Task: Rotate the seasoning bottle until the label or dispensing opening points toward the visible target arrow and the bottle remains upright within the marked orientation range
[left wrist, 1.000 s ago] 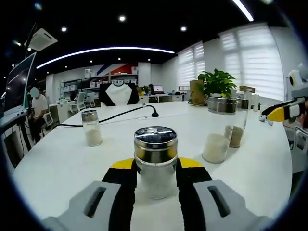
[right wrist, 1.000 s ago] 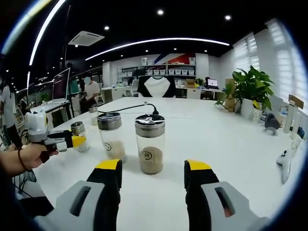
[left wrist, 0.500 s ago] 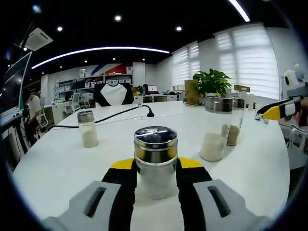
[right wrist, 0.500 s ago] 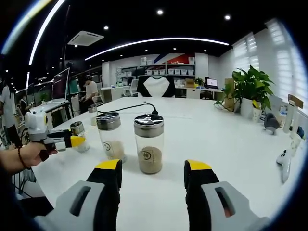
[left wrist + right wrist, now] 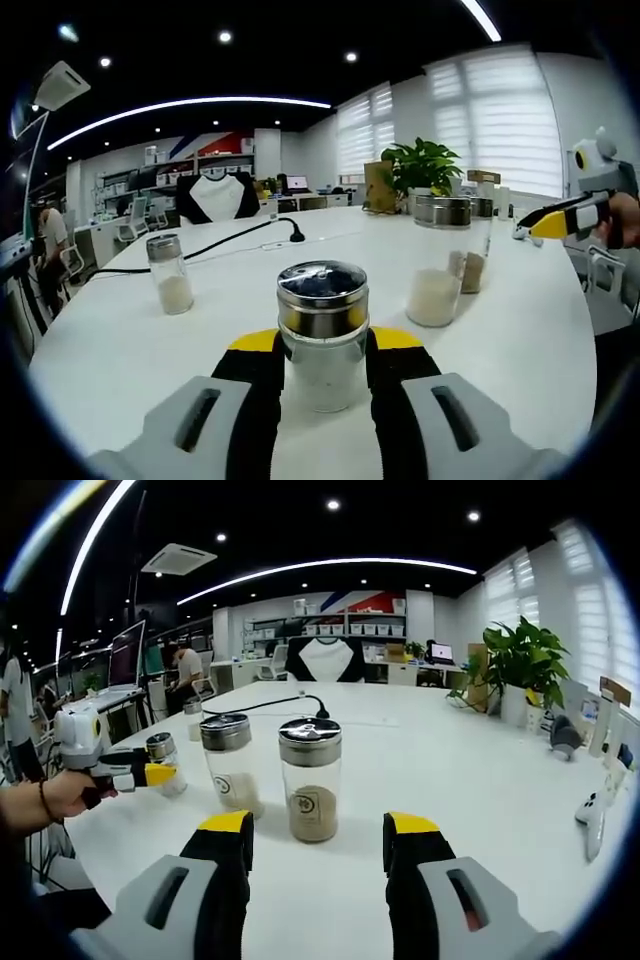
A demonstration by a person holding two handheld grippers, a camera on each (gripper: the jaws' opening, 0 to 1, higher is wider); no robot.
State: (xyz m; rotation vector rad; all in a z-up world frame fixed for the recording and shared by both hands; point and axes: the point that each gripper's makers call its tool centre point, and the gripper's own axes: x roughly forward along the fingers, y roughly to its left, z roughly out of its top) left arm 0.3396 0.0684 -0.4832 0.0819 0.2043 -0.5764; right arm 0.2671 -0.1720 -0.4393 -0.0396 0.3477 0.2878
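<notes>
We look over a white table (image 5: 120, 350) that carries four glass bottles with metal caps. The plant (image 5: 425, 165) stands at the far right edge, and a black cable (image 5: 235, 240) runs across the far surface. Two larger bottles stand close together, well apart from the others: a brown-filled bottle (image 5: 311, 792), upright and just ahead of the right gripper (image 5: 315, 845), and a pale-filled bottle (image 5: 231, 765) just to its left and slightly farther away. A round mark shows on the glass of each, facing the right gripper view. The held bottle (image 5: 322, 335), with white contents, stands upright between the jaws of the left gripper (image 5: 320, 350), whose yellow-tipped black pads press its sides; we read that gripper as clenched on it. The smallest bottle (image 5: 169, 274) stands alone at the far left. The right gripper waits released, its jaws apart and holding nothing, with the brown-filled bottle beyond their tips. No target arrow or marked range can be found on the table, so we cannot tell how the held bottle's opening lies against it. We judge the task to be in its grasp-and-turn stage: the bottle is secured and upright, while alignment with the arrow and the release remain unconfirmed.
</notes>
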